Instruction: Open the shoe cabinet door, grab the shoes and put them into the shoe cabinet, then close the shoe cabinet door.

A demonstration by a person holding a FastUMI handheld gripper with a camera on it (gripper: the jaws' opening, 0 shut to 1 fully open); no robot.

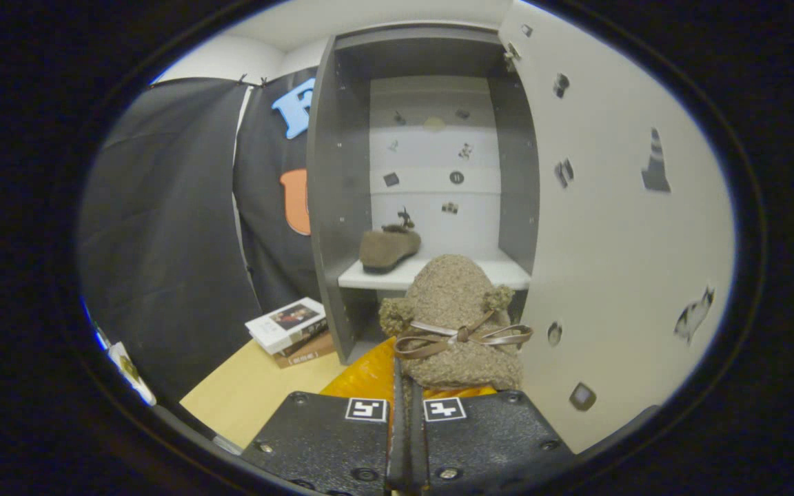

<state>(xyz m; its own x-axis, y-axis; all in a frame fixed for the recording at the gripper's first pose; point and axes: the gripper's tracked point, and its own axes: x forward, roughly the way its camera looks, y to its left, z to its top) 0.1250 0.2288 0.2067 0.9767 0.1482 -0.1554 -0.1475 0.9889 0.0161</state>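
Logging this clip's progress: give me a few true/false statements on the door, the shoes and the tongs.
1. The cabinet door is closed. False: it stands open.
2. One shoe lies on the white shelf. True.
3. The tongs are wide open and empty. False: the fingers are nearly together on the heel edge of the second shoe.
4. The held shoe has a ribbon bow. True.
5. Books lie inside the cabinet. False: they are stacked outside it, beside its left wall.
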